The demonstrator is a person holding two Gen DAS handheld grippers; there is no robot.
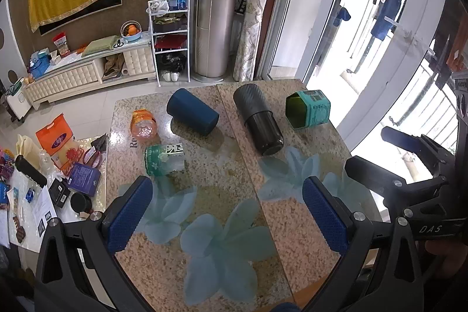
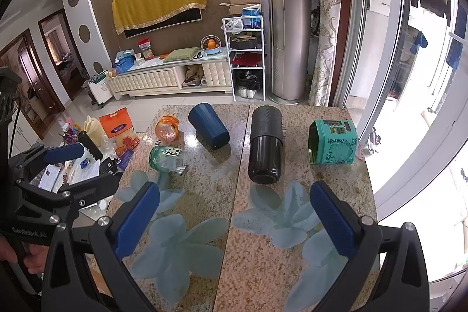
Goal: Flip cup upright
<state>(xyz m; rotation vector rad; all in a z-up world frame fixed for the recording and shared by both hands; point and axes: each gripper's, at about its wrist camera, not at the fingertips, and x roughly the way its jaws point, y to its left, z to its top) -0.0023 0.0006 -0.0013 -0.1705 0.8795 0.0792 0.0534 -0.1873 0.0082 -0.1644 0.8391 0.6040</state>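
Several containers lie on their sides on the stone table (image 1: 204,195) (image 2: 263,253): a dark blue cup (image 1: 192,116) (image 2: 208,125), a tall black tumbler (image 1: 259,124) (image 2: 265,144), a teal hexagonal tin (image 1: 308,113) (image 2: 333,142), a green-and-white can (image 1: 165,160) (image 2: 167,156) and an orange plastic jar (image 1: 143,125) (image 2: 166,128). My left gripper (image 1: 228,195) is open and empty above the near table, short of the cups. My right gripper (image 2: 234,203) is open and empty, just short of the black tumbler. Each gripper shows at the edge of the other's view (image 1: 389,154) (image 2: 79,165).
A low side table (image 1: 44,189) (image 2: 73,165) crowded with bags, boxes and a black mug stands left of the stone table. A glass door (image 1: 336,34) is on the right. A TV cabinet (image 2: 163,81) and white rack (image 2: 245,60) stand at the far wall.
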